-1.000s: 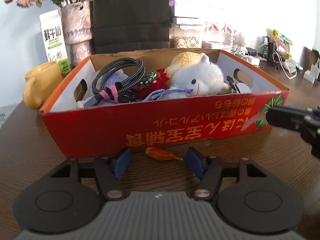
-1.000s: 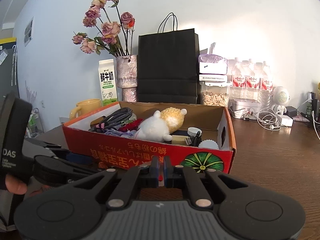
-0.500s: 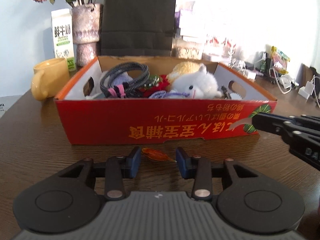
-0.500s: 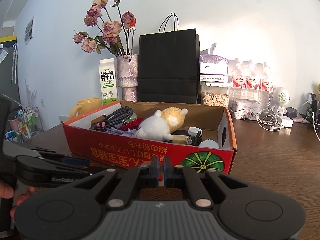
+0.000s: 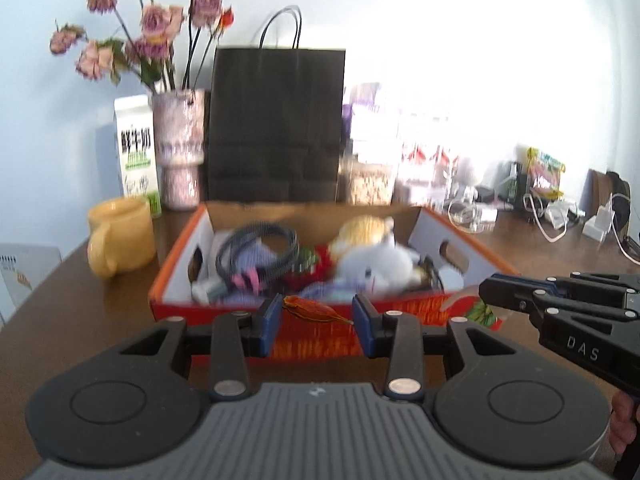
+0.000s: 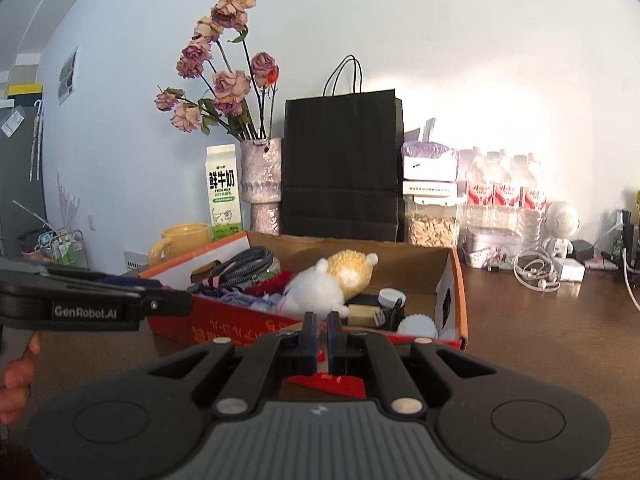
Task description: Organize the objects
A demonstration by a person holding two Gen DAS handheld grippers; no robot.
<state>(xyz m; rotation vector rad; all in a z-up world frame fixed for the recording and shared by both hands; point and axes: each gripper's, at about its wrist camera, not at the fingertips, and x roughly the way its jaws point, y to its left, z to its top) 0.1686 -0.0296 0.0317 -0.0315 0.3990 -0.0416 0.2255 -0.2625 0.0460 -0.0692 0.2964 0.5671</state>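
A small orange leaf-shaped thing point(image 5: 314, 309) hangs between the blue pads of my left gripper point(image 5: 316, 316), which is shut on it, level with the near rim of the red cardboard box point(image 5: 404, 309). The box holds a white plush toy point(image 5: 376, 266), a yellow plush point(image 5: 364, 228), a coiled grey cable point(image 5: 256, 248) and small items. My right gripper point(image 6: 321, 330) is shut with nothing in it, just in front of the box's near wall point(image 6: 224, 320). In the left wrist view the right gripper point(image 5: 486, 292) reaches in from the right. The left gripper point(image 6: 176, 304) enters the right wrist view side-on.
Left of the box stand a yellow mug point(image 5: 120, 236), a milk carton point(image 5: 136, 152) and a vase of dried roses point(image 5: 180, 148). A black paper bag point(image 5: 276, 124), a jar point(image 6: 434, 220) and water bottles point(image 6: 504, 192) line the back. White cables point(image 6: 536, 272) lie at the right.
The left gripper narrowed onto the orange thing on the table, then rose with it to the height of the box's rim. The right gripper stayed put and shut.
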